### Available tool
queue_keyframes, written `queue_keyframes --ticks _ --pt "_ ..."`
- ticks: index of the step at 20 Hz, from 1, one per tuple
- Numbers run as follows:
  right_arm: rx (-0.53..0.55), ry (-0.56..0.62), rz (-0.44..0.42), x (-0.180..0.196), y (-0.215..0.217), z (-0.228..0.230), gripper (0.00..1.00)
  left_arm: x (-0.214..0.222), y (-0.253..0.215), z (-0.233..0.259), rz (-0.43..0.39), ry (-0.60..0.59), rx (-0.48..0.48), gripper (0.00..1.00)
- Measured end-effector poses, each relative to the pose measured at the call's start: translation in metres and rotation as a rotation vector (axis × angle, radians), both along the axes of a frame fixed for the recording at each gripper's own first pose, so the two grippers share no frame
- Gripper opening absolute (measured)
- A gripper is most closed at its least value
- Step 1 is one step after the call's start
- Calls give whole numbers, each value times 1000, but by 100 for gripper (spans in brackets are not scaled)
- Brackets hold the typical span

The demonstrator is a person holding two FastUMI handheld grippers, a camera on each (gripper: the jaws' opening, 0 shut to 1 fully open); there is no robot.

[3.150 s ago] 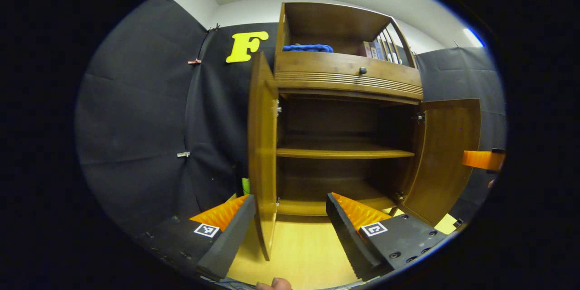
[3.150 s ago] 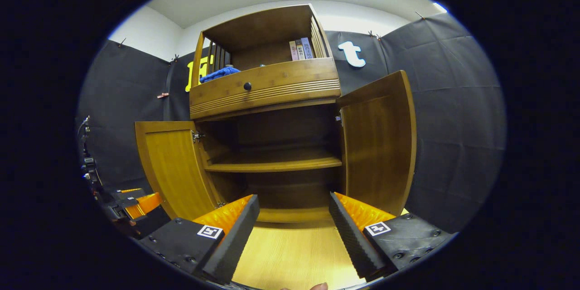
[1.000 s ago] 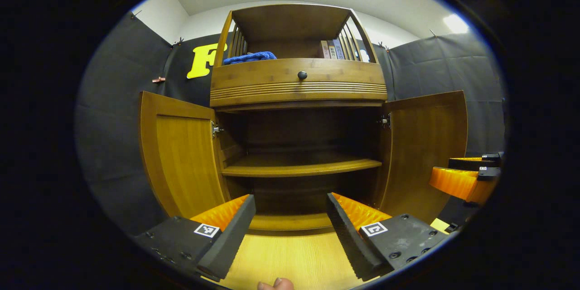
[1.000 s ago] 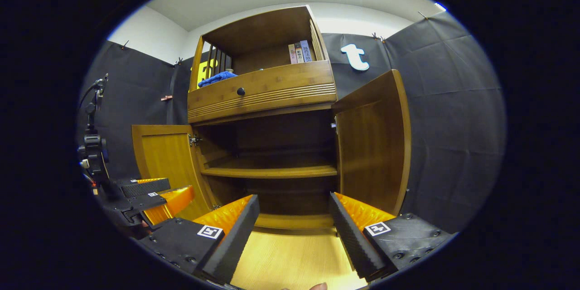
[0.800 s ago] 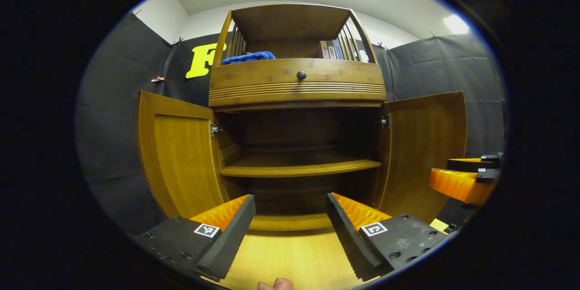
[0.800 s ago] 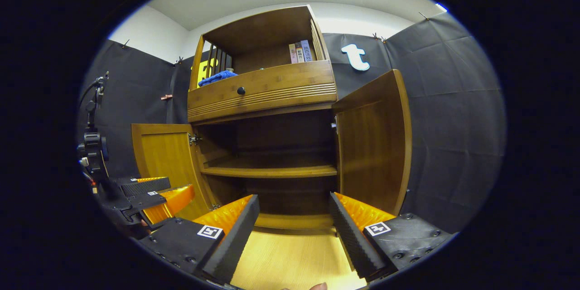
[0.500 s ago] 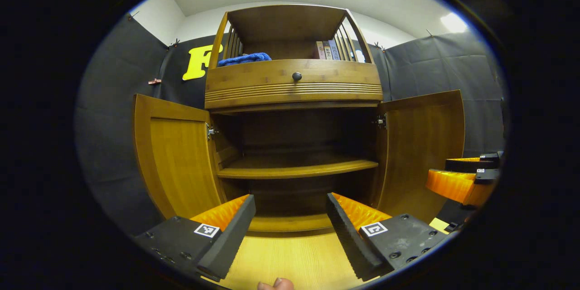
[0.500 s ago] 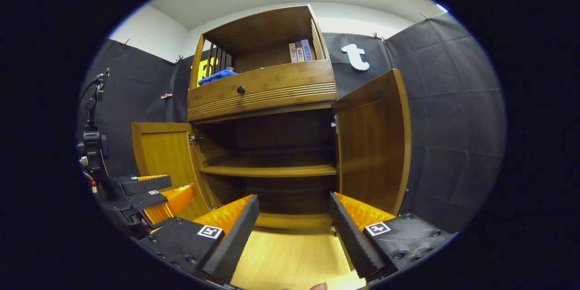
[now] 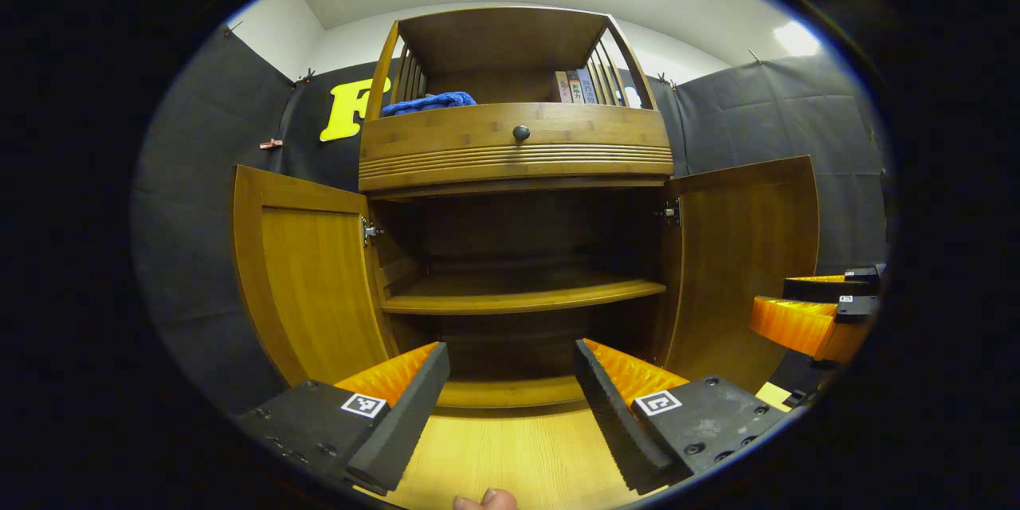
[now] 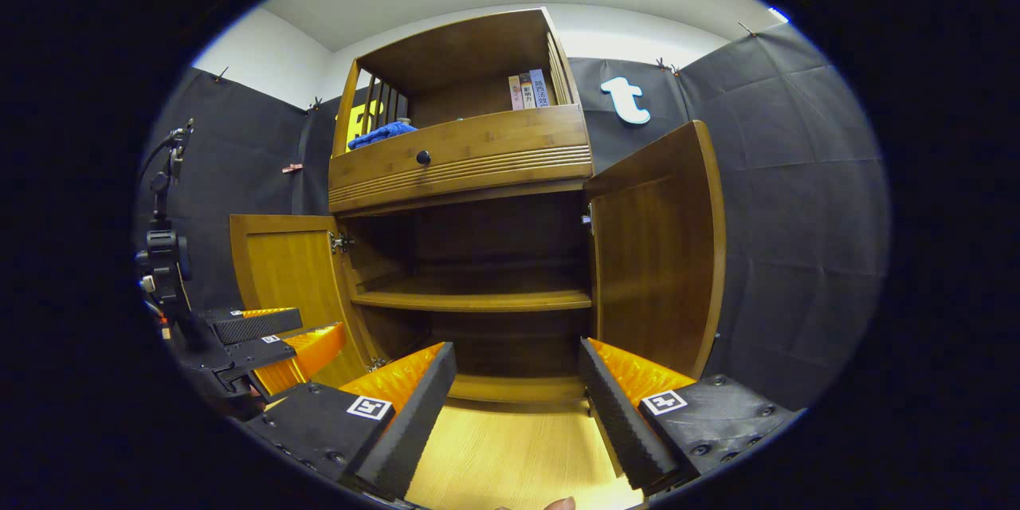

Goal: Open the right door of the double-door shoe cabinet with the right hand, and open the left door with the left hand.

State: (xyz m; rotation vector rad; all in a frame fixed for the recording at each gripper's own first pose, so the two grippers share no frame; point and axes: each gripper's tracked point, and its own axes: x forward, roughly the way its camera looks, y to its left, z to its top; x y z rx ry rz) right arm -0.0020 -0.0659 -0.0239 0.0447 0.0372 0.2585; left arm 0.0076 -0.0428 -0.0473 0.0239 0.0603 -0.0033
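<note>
The wooden shoe cabinet [image 9: 518, 151] [image 10: 462, 155] stands ahead with both lower doors swung wide. Its left door [image 9: 307, 271] [image 10: 287, 271] and right door [image 9: 741, 255] [image 10: 657, 247] stand apart from the grippers. Inside, a bare middle shelf [image 9: 522, 295] [image 10: 474, 295] shows. My left gripper [image 9: 510, 398] is open and empty, held back from the cabinet; it also appears at the lower left of the right gripper view [image 10: 263, 335]. My right gripper [image 10: 518, 402] is open and empty too, and shows at the right edge of the left gripper view [image 9: 813, 307].
A drawer with a dark knob [image 9: 521, 132] sits above the doors. On the top shelf lie a blue cloth [image 9: 426, 102] and a few books [image 9: 575, 86]. Light wooden floor [image 9: 510, 454] lies before the cabinet. A camera stand [image 10: 163, 255] is at the left.
Three seconds ago the left door stood edge-on right at my left gripper; now my left gripper has drawn back and turned square to the cabinet. Over the last second both views barely shift.
</note>
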Motion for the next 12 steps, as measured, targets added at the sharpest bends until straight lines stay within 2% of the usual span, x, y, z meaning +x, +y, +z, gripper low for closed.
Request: queue_keyframes --ticks 12 --pt "-6 0 1 -1 3 -1 100 0 6 0 9 -2 -6 98"
